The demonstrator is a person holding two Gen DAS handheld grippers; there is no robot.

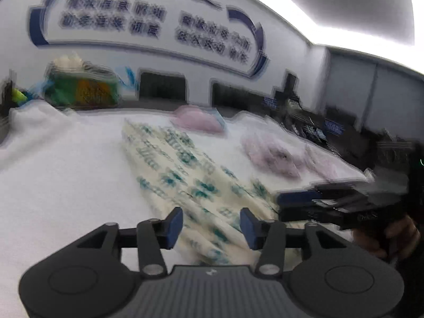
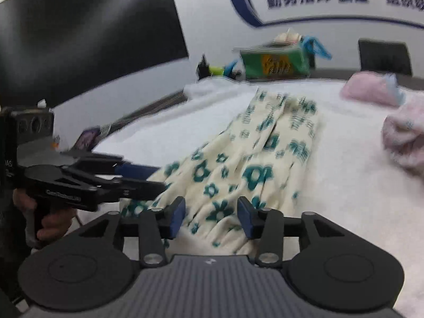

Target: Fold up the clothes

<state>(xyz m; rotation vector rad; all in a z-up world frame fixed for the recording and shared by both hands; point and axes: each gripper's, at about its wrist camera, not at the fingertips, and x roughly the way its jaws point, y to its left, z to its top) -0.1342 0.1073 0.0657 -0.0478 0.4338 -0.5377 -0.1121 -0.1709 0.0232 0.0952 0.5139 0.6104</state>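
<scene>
A cream garment with teal flowers (image 1: 185, 164) lies stretched out lengthwise on the white-covered table (image 1: 66, 172). Its near end is bunched in folds. My left gripper (image 1: 212, 225) stands open over that near end, the cloth showing in the gap between its blue pads without being pinched. The right gripper (image 1: 283, 206) comes in from the right beside it, a hand on its grip. In the right wrist view the same garment (image 2: 251, 159) runs away from my open right gripper (image 2: 211, 216), and the left gripper (image 2: 153, 179) reaches in from the left at the cloth's near corner.
Folded pink clothes (image 1: 196, 119) lie at the far edge and a crumpled pale pink piece (image 1: 273, 153) to the right. A green box (image 2: 275, 63) stands behind the table. A large dark screen (image 2: 79, 34) hangs on the left wall. The views are blurred.
</scene>
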